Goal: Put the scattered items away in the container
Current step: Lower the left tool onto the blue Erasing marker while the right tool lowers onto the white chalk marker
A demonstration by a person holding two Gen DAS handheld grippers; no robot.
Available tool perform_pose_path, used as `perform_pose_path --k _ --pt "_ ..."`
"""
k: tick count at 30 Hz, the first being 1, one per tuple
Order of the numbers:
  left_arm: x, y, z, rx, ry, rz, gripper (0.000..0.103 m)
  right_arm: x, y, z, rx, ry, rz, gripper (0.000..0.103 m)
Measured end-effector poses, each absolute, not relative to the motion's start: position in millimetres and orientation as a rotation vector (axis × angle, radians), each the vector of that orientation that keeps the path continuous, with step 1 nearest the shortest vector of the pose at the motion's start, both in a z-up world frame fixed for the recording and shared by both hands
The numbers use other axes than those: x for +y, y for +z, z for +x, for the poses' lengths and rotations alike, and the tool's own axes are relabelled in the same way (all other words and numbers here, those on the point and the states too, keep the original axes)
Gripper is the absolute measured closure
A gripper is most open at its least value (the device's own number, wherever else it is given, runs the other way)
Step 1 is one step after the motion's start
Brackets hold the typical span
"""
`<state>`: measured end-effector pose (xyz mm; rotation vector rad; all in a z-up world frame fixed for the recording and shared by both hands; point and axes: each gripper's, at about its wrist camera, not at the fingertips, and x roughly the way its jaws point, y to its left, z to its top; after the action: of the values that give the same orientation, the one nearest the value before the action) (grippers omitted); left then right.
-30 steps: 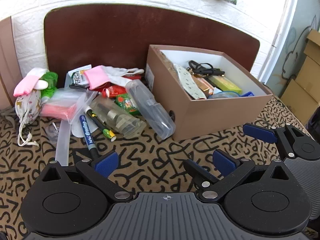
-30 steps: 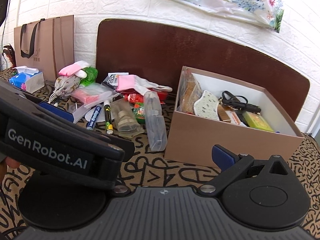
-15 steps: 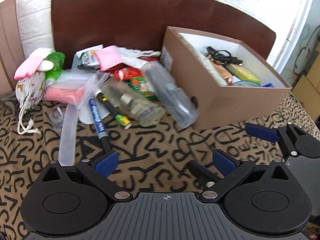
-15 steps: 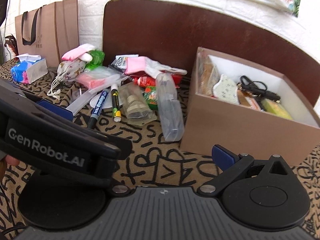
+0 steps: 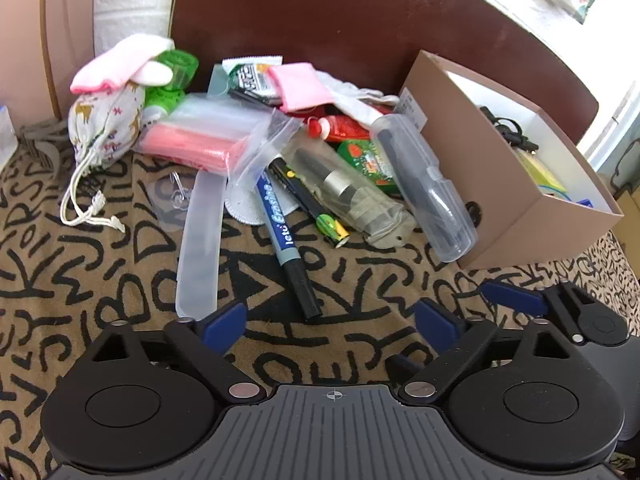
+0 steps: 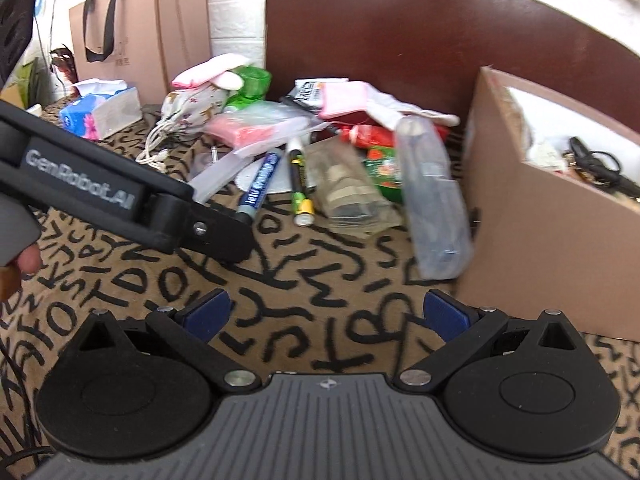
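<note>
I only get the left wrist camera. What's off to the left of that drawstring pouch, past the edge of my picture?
Observer: A tissue pack, blue and pink, lies there.
Operator: Anything behind it?
Observer: A brown paper bag with dark handles stands upright behind it.
Operator: I see only one side of the other gripper. Is it holding something?
Observer: No. The right gripper is open, with nothing between its pads.
</note>
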<state>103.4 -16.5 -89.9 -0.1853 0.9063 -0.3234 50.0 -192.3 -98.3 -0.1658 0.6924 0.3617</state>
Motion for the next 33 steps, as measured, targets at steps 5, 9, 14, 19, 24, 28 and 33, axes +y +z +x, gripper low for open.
perform_pose_path --k 5,9,14,19,24,28,33 --pt "-16.5 -96.1 115.8 0.925 -0.326 -0.192 0.023 -185.4 -104.0 62.0 0.694 0.4 -0.139 0.001" --pt "-15.3 -100.2 127.0 0.925 -0.288 -0.201 0.034 -186.1 -106.6 73.4 0.69 0.392 -0.106 0.012" --pt "-13.3 -106.5 141.7 0.941 -0.256 -0.21 0.047 -185.8 -111.9 88.6 0.705 0.391 -0.083 0.037" --pt "-10.5 -111.8 153.2 0.946 -0.237 -0.223 0.055 -179.1 -111.9 95.9 0.664 0.415 -0.113 0.046" --pt "-5.1 -115.8 162.1 0.948 -0.224 -0.228 0.069 -171.6 -114.0 105.3 0.674 0.436 -0.132 0.062" --pt "0.9 -118.5 167.5 0.946 -0.218 -0.24 0.082 -168.8 -112.2 105.3 0.667 0.459 -0.143 0.068" --pt "4.0 -119.0 169.0 0.937 -0.213 -0.243 0.085 -165.8 -103.0 104.5 0.635 0.48 -0.129 0.071"
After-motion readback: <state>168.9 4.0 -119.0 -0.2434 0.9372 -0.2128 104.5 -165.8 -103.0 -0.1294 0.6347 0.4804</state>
